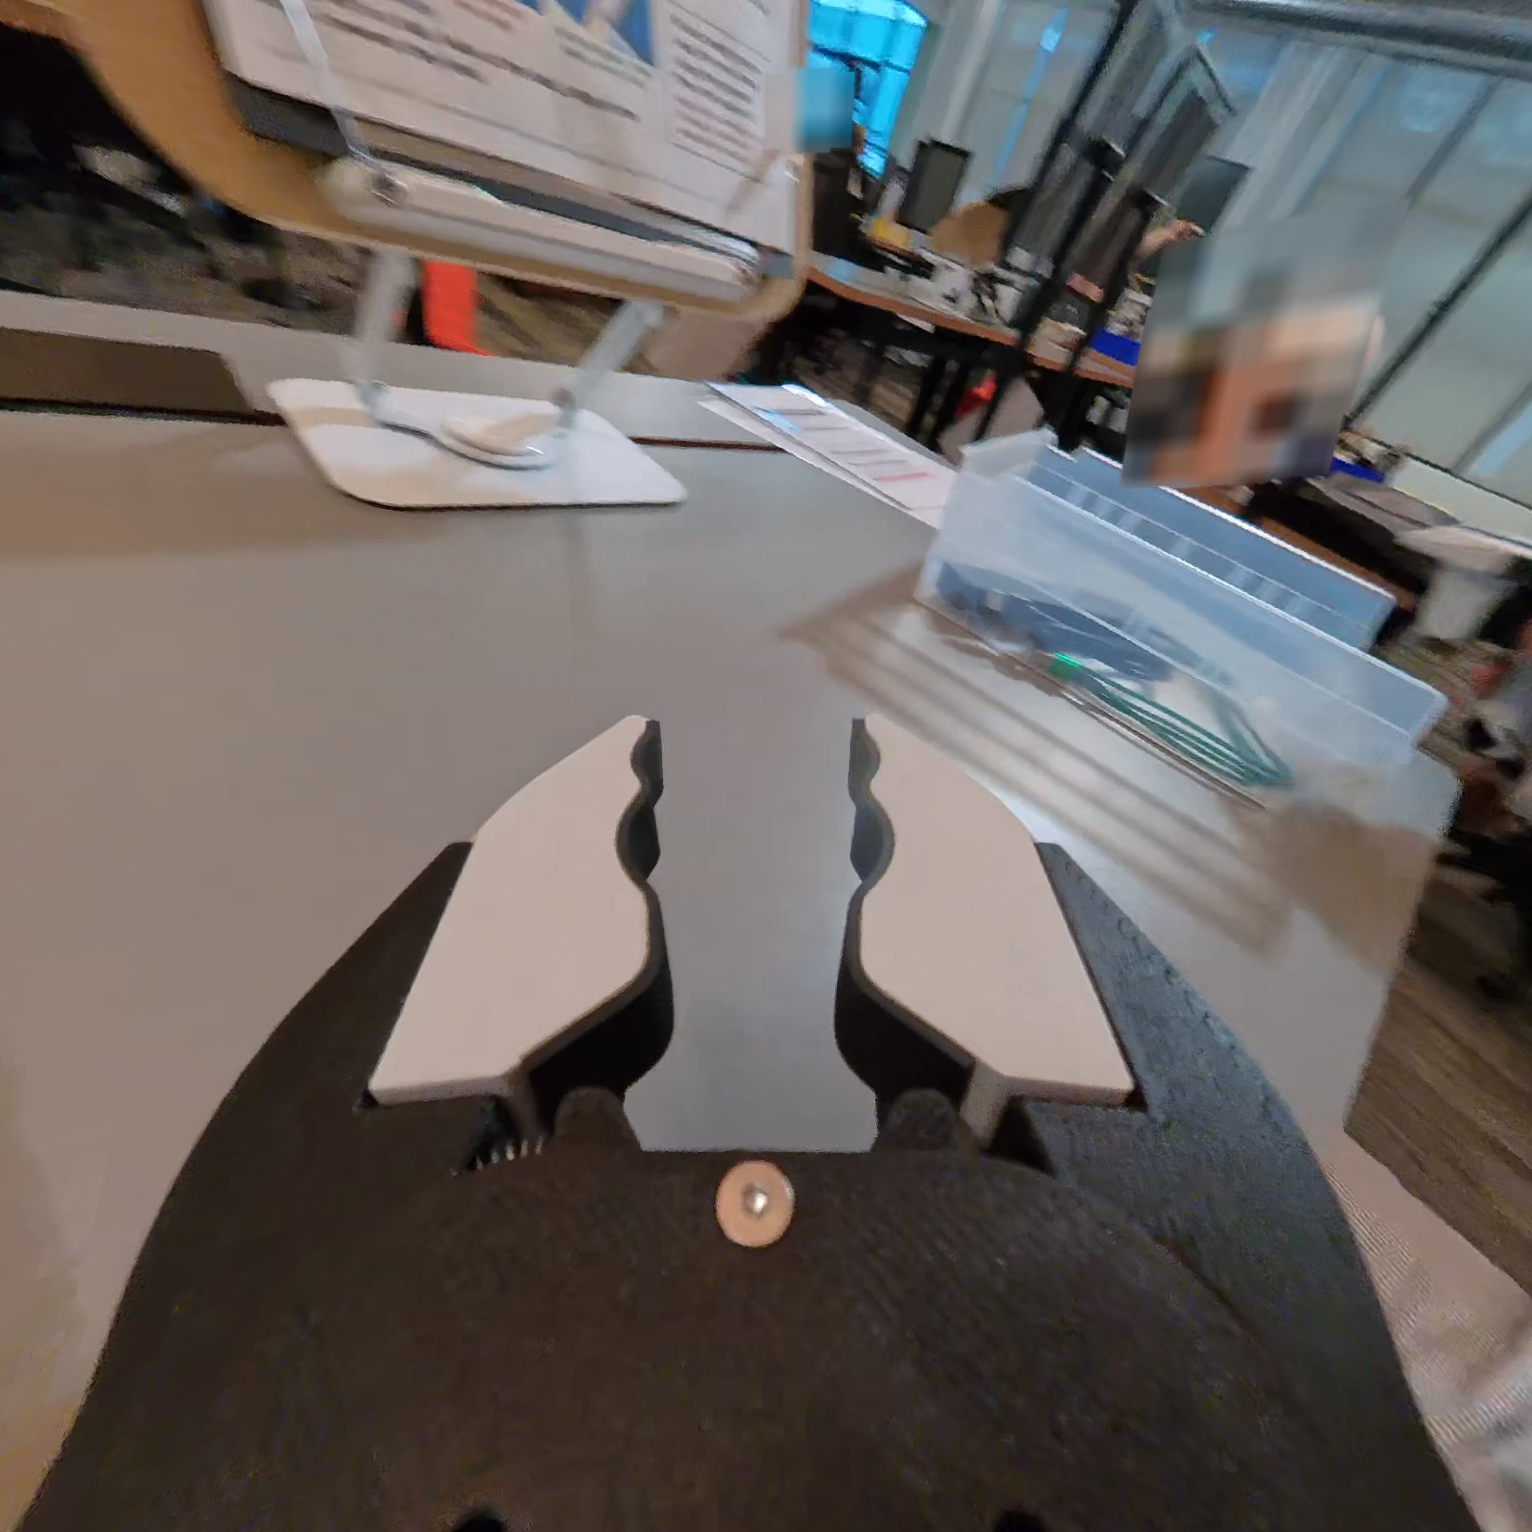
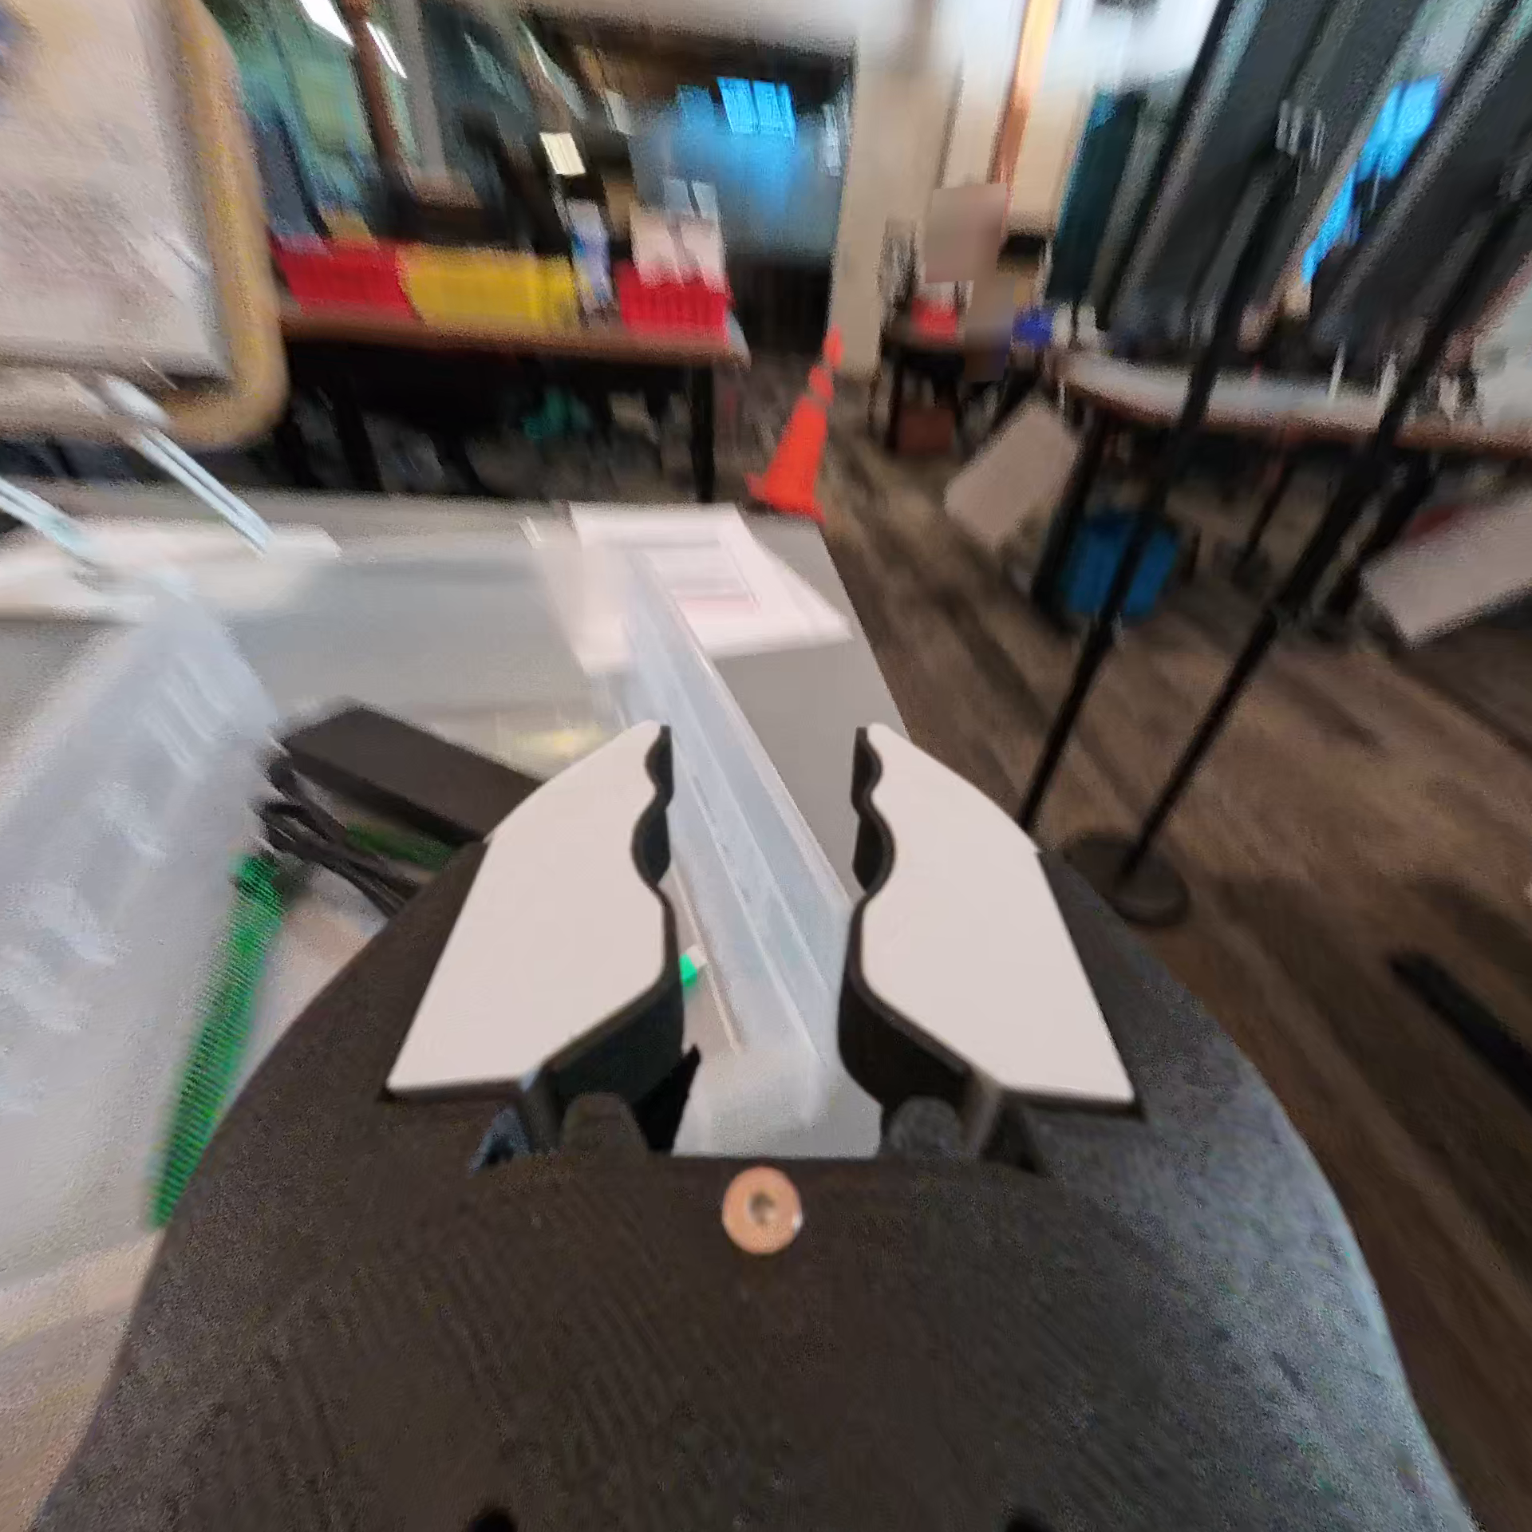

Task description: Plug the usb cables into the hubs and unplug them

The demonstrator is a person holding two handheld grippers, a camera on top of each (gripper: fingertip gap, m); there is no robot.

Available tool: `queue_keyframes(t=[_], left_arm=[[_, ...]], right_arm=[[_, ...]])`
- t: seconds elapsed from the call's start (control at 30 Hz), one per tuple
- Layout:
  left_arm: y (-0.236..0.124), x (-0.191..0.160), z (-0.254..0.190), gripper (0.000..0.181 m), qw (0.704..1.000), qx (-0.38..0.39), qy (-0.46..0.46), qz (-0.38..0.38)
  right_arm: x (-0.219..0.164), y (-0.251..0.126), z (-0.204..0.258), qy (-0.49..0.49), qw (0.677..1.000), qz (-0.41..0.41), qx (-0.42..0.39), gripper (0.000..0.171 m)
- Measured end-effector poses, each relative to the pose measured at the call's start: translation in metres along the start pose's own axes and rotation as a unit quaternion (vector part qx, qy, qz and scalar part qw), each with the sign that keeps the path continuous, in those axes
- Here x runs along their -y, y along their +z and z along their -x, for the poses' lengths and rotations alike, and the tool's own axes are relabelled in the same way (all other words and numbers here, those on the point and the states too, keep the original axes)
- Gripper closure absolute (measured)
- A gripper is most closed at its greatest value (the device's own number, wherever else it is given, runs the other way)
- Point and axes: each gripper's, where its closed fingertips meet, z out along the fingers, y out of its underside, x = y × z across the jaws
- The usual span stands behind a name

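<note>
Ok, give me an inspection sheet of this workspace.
Surface: grey table, mostly bare.
Job's things: clear bin holding a black hub.
Clutter: stand, paper sheet.
Grippers: left claw open over the table; right claw open over the bin's wall; both hold nothing.
Cables: green cable and black cable in the bin.
Surroundings: orange cone, tables, blurred.

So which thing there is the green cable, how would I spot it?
Find the grey table, then the clear plastic bin at its right edge. Inside lie dark cables and one green cable. It is the only bright green thing in the bin, nearest the front wall.
</note>
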Motion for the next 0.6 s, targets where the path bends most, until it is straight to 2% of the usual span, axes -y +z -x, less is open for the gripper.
queue_keyframes(t=[0.1,0.13,0.2,0.27,0.33,0.37,0.4,0.43,0.47,0.5,0.6], left_arm=[[-0.031,0.023,0.035,0.145,0.992,0.109,0.019,-0.053],[-0.045,0.032,0.042,0.156,0.988,0.136,0.026,-0.074],[-0.076,0.056,0.054,0.160,0.975,0.177,0.045,-0.124],[-0.103,0.065,0.078,0.153,0.958,0.249,0.073,-0.124],[-0.125,0.057,0.112,0.137,0.937,0.328,0.084,-0.085],[-0.132,0.049,0.128,0.125,0.929,0.358,0.077,-0.061],[-0.136,0.039,0.142,0.114,0.922,0.379,0.068,-0.036],[-0.139,0.029,0.153,0.113,0.916,0.396,0.061,-0.011],[-0.140,0.021,0.162,0.113,0.910,0.410,0.058,0.007],[-0.140,0.011,0.169,0.117,0.906,0.418,0.052,0.029],[-0.148,0.000,0.174,0.157,0.890,0.444,0.086,0.062]], right_arm=[[0.065,-0.025,0.059,0.014,0.990,-0.111,0.085,0.131],[0.078,-0.033,0.083,0.042,0.984,-0.115,0.129,0.135],[0.089,-0.050,0.141,0.138,0.953,-0.105,0.248,0.135],[0.079,-0.076,0.204,0.217,0.895,-0.103,0.377,0.135],[0.044,-0.090,0.251,0.261,0.855,-0.080,0.441,0.132],[0.025,-0.090,0.268,0.287,0.839,-0.039,0.461,0.129],[0.016,-0.092,0.280,0.331,0.808,0.006,0.487,0.122],[0.019,-0.096,0.286,0.376,0.767,0.018,0.519,0.117],[0.024,-0.098,0.286,0.407,0.740,0.014,0.536,0.113],[0.023,-0.094,0.282,0.420,0.735,0.013,0.532,0.111],[0.022,-0.087,0.270,0.419,0.750,0.004,0.512,0.109]])
